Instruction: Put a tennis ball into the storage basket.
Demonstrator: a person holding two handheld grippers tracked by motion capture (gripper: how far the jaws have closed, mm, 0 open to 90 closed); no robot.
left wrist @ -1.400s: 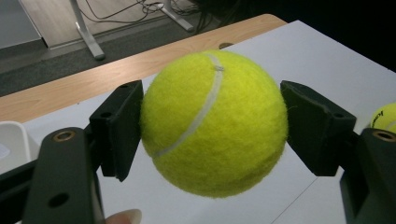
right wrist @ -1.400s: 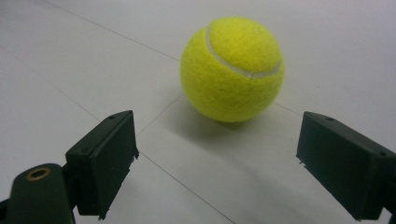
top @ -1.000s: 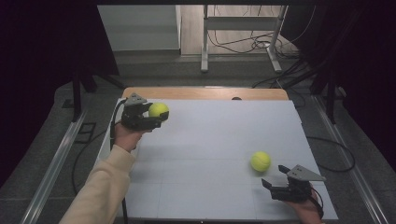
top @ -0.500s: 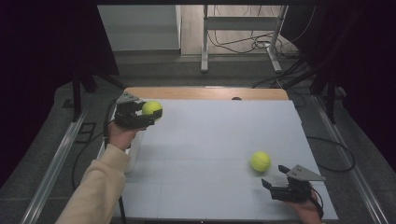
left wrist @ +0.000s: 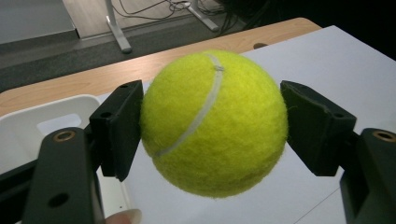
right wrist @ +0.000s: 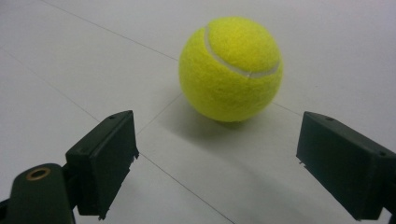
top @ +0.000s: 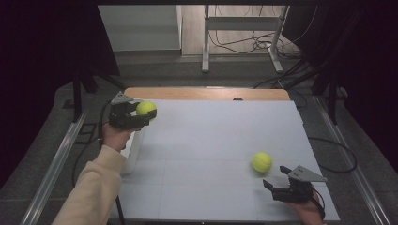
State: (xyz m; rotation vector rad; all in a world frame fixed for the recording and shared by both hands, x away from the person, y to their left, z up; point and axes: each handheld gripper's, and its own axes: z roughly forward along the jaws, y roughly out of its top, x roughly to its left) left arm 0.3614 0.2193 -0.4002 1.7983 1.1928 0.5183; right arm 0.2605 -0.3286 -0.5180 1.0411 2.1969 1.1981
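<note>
At far left, the left gripper (top: 141, 118) holds a tennis ball (top: 146, 109) clamped between its pads, lifted above the white bin (top: 133, 149) at the table's left edge. Judged step: carry to drop; next, lower and release over the bin. At right, the right gripper (top: 274, 182) stands wide, second ball (top: 262, 162) resting just ahead, untouched.

A white bin (top: 133, 149) hangs beside the table (top: 211, 140), left edge.
</note>
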